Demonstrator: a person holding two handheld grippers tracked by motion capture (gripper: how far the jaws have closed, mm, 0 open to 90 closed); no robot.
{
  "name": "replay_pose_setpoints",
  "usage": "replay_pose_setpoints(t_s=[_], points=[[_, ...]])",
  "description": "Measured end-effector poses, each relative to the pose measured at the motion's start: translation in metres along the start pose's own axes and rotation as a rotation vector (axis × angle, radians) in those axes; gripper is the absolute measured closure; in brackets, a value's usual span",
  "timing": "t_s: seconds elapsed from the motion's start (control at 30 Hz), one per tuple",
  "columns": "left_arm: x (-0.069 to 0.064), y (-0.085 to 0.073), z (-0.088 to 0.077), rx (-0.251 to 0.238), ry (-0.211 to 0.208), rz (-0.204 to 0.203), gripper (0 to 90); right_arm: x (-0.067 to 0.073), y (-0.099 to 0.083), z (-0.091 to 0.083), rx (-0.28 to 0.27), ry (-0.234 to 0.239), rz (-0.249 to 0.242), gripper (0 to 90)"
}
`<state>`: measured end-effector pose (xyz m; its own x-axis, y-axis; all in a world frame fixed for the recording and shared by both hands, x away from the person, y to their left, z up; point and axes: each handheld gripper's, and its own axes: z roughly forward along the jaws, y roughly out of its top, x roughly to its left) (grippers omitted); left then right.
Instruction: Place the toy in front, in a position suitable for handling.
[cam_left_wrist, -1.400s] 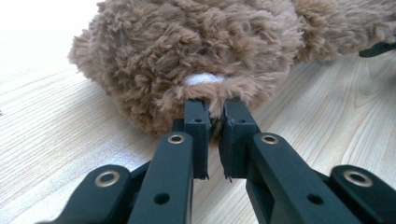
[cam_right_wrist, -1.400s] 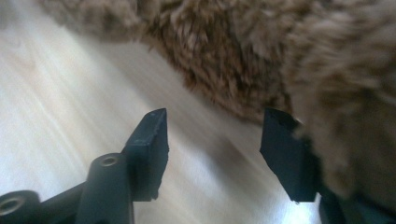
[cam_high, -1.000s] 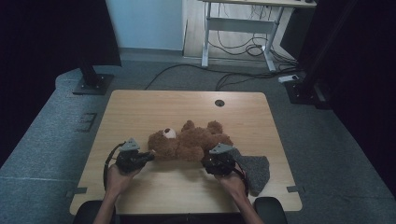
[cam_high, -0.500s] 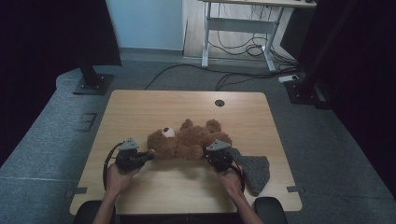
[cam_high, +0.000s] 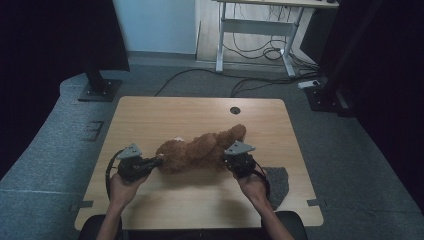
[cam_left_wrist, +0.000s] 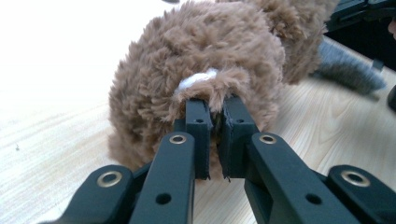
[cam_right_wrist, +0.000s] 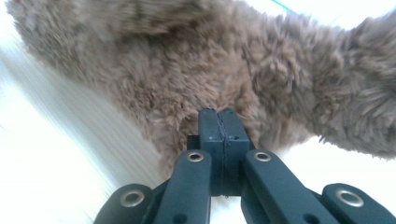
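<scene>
The bear (cam_high: 200, 150) lay across the near half of the table (cam_high: 150, 115), between the two grippers. Its long axis ran from near left to far right in the high view, one end by the left gripper (cam_high: 150, 164) and a limb reaching up toward the cable hole (cam_high: 235, 109) at the far edge. Which way its face turned could not be made out from above; a small pale patch showed on its upper left edge.

In the left gripper view the left gripper (cam_left_wrist: 215, 116) was clamped on a tuft of brown fur with a white bit (cam_left_wrist: 198, 79) at its top, the jaws nearly together with only the fur between them. The bulk of the bear (cam_left_wrist: 205, 51) rose behind it, its top cut off by the frame. Beyond lay a grey cloth (cam_left_wrist: 348, 70) on the wood, partly hidden by the bear.

In the right gripper view the right gripper (cam_right_wrist: 218, 114) had its jaws pressed tight, their tips buried in the bear (cam_right_wrist: 196, 60); the jaws had just been closing, and fur lay pinched at their tips. Which part of the bear that was could not be told, the fur being blurred and cut off on all sides.

From above, the right gripper (cam_high: 234, 161) sat at the bear's right end, with the grey cloth (cam_high: 277, 182) just beside the right hand (cam_high: 252, 185), part of it under the wrist. The left hand (cam_high: 122, 182) held its gripper near the table's left front.
</scene>
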<state>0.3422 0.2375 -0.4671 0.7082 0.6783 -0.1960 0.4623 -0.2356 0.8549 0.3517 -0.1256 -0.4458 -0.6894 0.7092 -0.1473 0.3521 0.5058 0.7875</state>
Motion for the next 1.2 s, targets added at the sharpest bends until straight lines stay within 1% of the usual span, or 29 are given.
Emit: replay_pose_setpoints(t_s=[0.07,0.1,0.13,0.17,0.2,0.23,0.27,0.3,0.33,0.37,0.43,0.5,0.53,0.6,0.7,0.73,0.8,0.87,0.9,0.93,0.97,1.0,1.03,1.07,1.1,1.13,1.2], points=[[0.0,0.003,-0.002,-0.014,-0.004,-0.004,82.9,0.0,0.011,-0.009,-0.025,0.007,-0.01,90.0],[-0.001,0.004,-0.001,-0.009,-0.002,0.001,82.9,0.0,0.018,-0.013,-0.047,0.014,-0.015,90.0],[-0.002,0.004,0.001,0.002,0.011,0.008,82.7,0.0,0.026,-0.016,-0.054,0.027,-0.016,90.0],[-0.002,0.003,0.005,0.023,0.04,0.017,82.8,0.0,0.031,-0.017,-0.057,0.024,-0.025,90.0],[0.0,0.0,0.007,0.019,0.048,0.003,83.0,-0.001,0.036,-0.017,-0.05,0.018,-0.037,90.0],[0.003,-0.002,0.007,0.006,0.027,-0.028,83.1,-0.002,0.039,-0.014,-0.043,0.02,-0.042,90.0],[0.004,-0.003,0.007,0.011,0.033,-0.034,83.2,-0.004,0.04,-0.012,-0.036,0.026,-0.038,90.0],[0.004,-0.004,0.008,0.027,0.055,-0.025,83.2,-0.004,0.04,-0.01,-0.025,0.039,-0.031,90.0],[0.005,-0.005,0.008,0.042,0.071,-0.019,83.2,-0.005,0.038,-0.009,-0.018,0.052,-0.022,89.9],[0.007,-0.006,0.008,0.048,0.074,-0.023,83.2,-0.004,0.035,-0.008,-0.015,0.062,-0.017,89.8],[0.01,-0.01,0.009,0.047,0.069,-0.039,83.2,-0.002,0.025,-0.007,0.002,0.1,-0.001,89.7],[0.012,-0.013,0.009,0.054,0.072,-0.045,83.2,0.0,0.017,-0.006,0.022,0.118,0.007,89.6],[0.012,-0.013,0.009,0.055,0.071,-0.046,83.2,0.001,0.012,-0.006,0.031,0.135,0.013,89.2],[0.012,-0.014,0.009,0.055,0.069,-0.048,83.2,0.005,0.002,-0.006,0.051,0.151,0.015,84.3],[0.013,-0.014,0.009,0.055,0.066,-0.047,83.1,0.01,-0.015,-0.003,0.089,0.168,0.02,72.1],[0.012,-0.014,0.009,0.055,0.064,-0.046,83.1,0.012,-0.02,-0.001,0.102,0.16,0.014,68.4],[0.012,-0.015,0.009,0.056,0.059,-0.046,83.1,0.015,-0.032,0.004,0.119,0.159,0.014,58.6],[0.012,-0.016,0.009,0.055,0.055,-0.045,83.1,0.019,-0.04,0.009,0.131,0.152,0.015,50.9],[0.012,-0.016,0.009,0.056,0.054,-0.044,83.1,0.021,-0.044,0.012,0.133,0.145,0.006,46.7],[0.012,-0.016,0.009,0.058,0.052,-0.042,83.1,0.024,-0.048,0.016,0.136,0.136,0.004,42.2],[0.012,-0.016,0.009,0.059,0.05,-0.041,83.1,0.026,-0.05,0.019,0.139,0.108,-0.01,39.2],[0.012,-0.017,0.009,0.06,0.048,-0.04,83.1,0.029,-0.052,0.022,0.143,0.086,-0.022,38.6],[0.012,-0.017,0.01,0.063,0.047,-0.039,83.1,0.03,-0.054,0.026,0.142,0.079,-0.031,38.3],[0.012,-0.018,0.01,0.066,0.048,-0.037,83.1,0.031,-0.056,0.029,0.137,0.069,-0.02,38.0],[0.012,-0.018,0.01,0.07,0.047,-0.034,83.0,0.031,-0.057,0.032,0.138,0.06,-0.02,38.2],[0.012,-0.018,0.01,0.072,0.048,-0.032,83.0,0.032,-0.058,0.036,0.137,0.046,-0.016,40.4],[0.012,-0.019,0.01,0.08,0.049,-0.031,83.0,0.032,-0.059,0.04,0.125,0.036,-0.008,48.0]])
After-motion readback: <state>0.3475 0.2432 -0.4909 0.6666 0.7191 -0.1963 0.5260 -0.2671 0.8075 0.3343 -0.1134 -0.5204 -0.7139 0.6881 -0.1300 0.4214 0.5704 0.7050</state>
